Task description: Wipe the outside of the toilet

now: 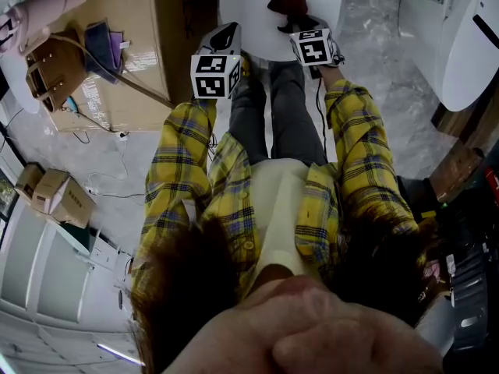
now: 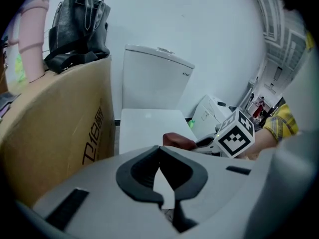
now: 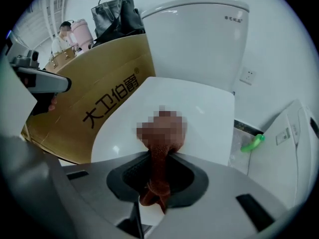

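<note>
the right tool [image 3: 158, 157] is clamped on a crumpled dark red cloth [image 3: 155, 185], held over the front edge of the white ceramic toilet's [image 3: 199, 108] closed lid; i cannot tell if they touch. the left tool [image 2: 159, 153] is closed and empty, near the lid's left edge. wiping looks barely begun: tank, sides and base remain.

The cardboard box [image 3: 99, 108] crowds the toilet [image 3: 199, 101] on the left, leaving little room there; on the right, bare floor [image 1: 374, 22] lies open up to another white fixture [image 1: 460, 37]; the tank [image 3: 199, 39] blocks the back
</note>
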Motion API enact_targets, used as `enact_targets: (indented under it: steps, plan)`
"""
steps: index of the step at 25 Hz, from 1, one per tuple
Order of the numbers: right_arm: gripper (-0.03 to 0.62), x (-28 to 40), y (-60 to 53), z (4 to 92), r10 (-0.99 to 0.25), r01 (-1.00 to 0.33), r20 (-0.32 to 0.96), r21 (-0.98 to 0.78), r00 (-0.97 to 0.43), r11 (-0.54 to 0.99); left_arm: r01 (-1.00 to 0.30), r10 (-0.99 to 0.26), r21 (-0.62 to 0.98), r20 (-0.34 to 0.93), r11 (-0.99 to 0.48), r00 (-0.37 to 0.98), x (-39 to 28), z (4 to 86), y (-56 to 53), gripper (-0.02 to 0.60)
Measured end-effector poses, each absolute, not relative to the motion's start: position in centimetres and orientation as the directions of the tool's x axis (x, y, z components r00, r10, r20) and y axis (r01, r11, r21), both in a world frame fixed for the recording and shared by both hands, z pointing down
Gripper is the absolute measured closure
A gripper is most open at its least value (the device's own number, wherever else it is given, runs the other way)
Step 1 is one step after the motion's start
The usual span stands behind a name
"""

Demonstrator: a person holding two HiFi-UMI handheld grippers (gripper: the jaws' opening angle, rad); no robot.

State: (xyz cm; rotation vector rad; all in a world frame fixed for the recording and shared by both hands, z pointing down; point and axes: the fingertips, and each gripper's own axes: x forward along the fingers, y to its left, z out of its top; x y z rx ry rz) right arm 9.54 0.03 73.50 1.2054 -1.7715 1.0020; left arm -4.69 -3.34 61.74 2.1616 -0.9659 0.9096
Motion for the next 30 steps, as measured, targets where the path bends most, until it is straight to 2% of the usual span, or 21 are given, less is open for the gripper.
enact_targets:
  steps: [11,17,24,30]
  plan:
    - [0.51,16.6,2.6,74.2,-0.379,-0.99,0.915,-0.113,-0.138,0.089,-0.749,-0.336,0.24,0.781,-0.617,0.527,-2.2,61.6,-2.7,0.572]
    - [0.51,16.3,2.8,72.0,-0.416,-0.991,0.902,-0.075,-0.116,0.115,-0.747,-0.332,0.245,0.78,-0.618,0.531,-2.3,61.3,-2.7,0.572]
    - [0.51,10.2,1.5,67.4,-0.515,-0.959,0.819,-0.14,-0.252,0.247,-0.772,-0.357,0.233,0.783,-0.591,0.509,-4.3,60.9,-2.7,0.572]
    - [0.51,3.5,1.2,66.3,-0.493,-0.906,0.783,-0.207,-0.379,0.368,-0.806,-0.38,0.216,0.795,-0.551,0.473,-7.0,61.1,-2.2,0.572]
